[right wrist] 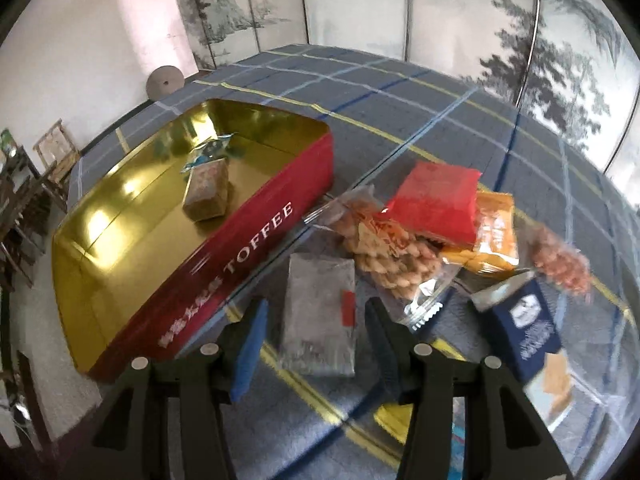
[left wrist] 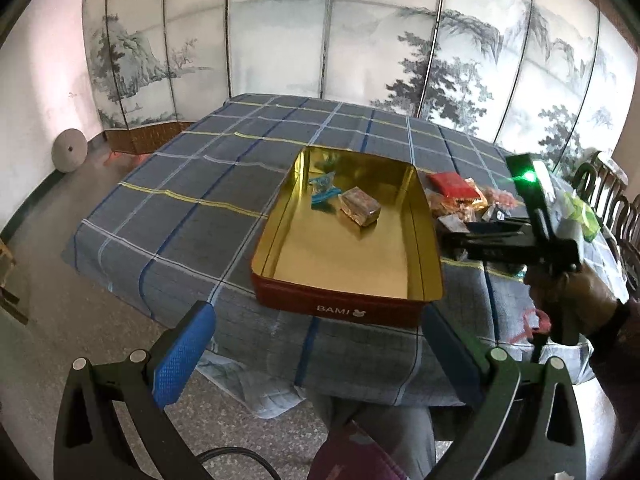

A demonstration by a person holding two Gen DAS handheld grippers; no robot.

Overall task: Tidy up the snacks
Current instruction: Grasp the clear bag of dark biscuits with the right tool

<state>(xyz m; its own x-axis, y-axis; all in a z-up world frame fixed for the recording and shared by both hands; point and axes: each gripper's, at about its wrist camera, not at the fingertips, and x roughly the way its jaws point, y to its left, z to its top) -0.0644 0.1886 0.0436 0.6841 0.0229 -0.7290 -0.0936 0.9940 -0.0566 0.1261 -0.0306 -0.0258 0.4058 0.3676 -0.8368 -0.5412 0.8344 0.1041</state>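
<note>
Our right gripper hangs wide open around the grey packet, holding nothing; it could slide away, being slick. Left gripper open, empty.

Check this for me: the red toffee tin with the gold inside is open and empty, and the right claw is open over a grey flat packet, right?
Not quite. The red toffee tin with the gold inside is open but not empty: a brown wrapped block and a blue wrapped sweet lie in it, as the right wrist view shows. The right claw is open over the grey flat packet.
</note>
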